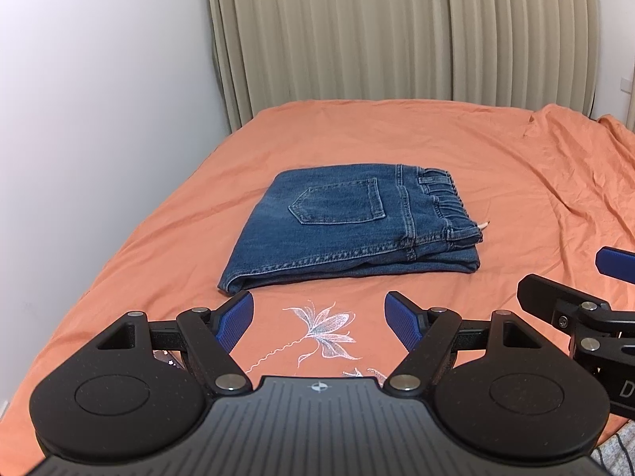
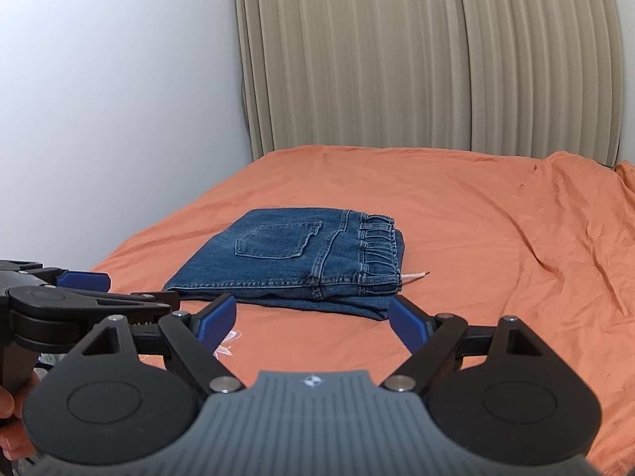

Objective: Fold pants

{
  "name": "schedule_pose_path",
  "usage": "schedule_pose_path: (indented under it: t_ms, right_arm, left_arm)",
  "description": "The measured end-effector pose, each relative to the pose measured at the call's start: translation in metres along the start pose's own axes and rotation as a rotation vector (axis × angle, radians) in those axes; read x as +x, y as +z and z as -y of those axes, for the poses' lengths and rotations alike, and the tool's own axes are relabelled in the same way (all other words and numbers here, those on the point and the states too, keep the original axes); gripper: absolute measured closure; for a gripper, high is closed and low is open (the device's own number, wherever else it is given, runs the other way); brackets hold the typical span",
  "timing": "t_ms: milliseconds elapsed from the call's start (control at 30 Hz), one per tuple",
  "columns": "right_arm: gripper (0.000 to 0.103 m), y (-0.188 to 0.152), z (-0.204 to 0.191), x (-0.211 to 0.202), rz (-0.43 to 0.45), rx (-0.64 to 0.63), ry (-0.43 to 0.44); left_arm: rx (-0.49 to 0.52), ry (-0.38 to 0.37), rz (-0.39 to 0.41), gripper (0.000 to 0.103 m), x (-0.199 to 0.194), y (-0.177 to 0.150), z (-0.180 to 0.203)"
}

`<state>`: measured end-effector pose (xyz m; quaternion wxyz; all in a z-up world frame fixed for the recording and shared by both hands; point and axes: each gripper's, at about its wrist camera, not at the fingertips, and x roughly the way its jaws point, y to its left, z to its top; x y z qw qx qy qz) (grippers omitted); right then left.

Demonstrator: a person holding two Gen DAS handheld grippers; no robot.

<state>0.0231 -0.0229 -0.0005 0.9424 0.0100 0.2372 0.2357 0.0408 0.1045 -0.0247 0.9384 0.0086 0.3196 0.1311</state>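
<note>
Blue denim pants [image 1: 349, 226] lie folded into a compact rectangle on the orange bed sheet [image 1: 496, 182], back pocket up, elastic waistband to the right. My left gripper [image 1: 319, 323] hovers open just short of their near edge, nothing between its blue pads. In the right wrist view the same pants [image 2: 301, 261] lie ahead, and my right gripper [image 2: 313, 319] is open and empty, close to their near edge. The right gripper's fingers [image 1: 555, 297] show at the right edge of the left view; the left gripper [image 2: 79, 289] shows at the left of the right view.
A white wall [image 1: 99, 119] runs along the bed's left side and beige pleated curtains [image 1: 397, 31] hang behind it. A white flower embroidery [image 1: 321, 329] marks the sheet near me. The sheet is wrinkled at the right [image 1: 575, 182]. A hand [image 2: 12, 416] shows at the lower left.
</note>
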Motion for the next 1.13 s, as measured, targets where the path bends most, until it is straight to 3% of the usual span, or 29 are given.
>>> schedule_pose_path:
  t_ms: [1133]
  right_arm:
    - [0.022, -0.0007, -0.0011, -0.0005, -0.011, 0.001, 0.019]
  left_arm:
    - [0.010, -0.008, -0.005, 0.015, 0.0000, -0.0035, 0.0006]
